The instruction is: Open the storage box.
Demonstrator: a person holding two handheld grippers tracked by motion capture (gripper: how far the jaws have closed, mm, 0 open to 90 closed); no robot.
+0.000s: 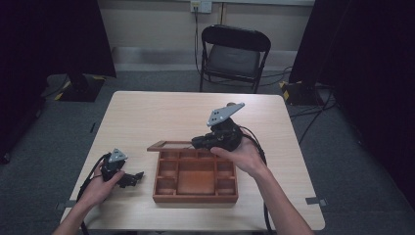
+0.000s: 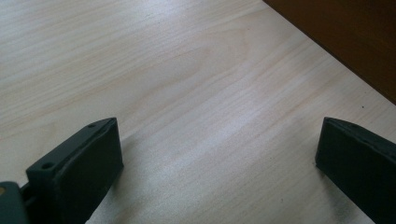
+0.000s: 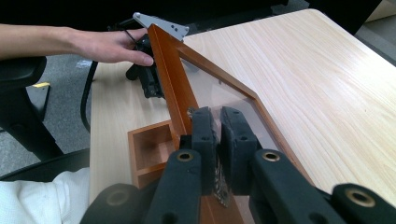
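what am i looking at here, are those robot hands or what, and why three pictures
No robot: a person sits at a pale wooden table holding a hand tool with a two-jawed claw in each hand. The wide picture comes from a camera above the table; the other two ride on the tools and look along their jaws. On the table stands a wooden box with small compartments. The right claw is shut on the box's glass-paned lid, holding it tilted open. The left claw is open, low over bare table beside the box.

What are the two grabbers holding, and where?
The right gripper pinches the wooden box's glass-paned lid by its frame edge, lifting it open. The left gripper is open over bare table, holding nothing.
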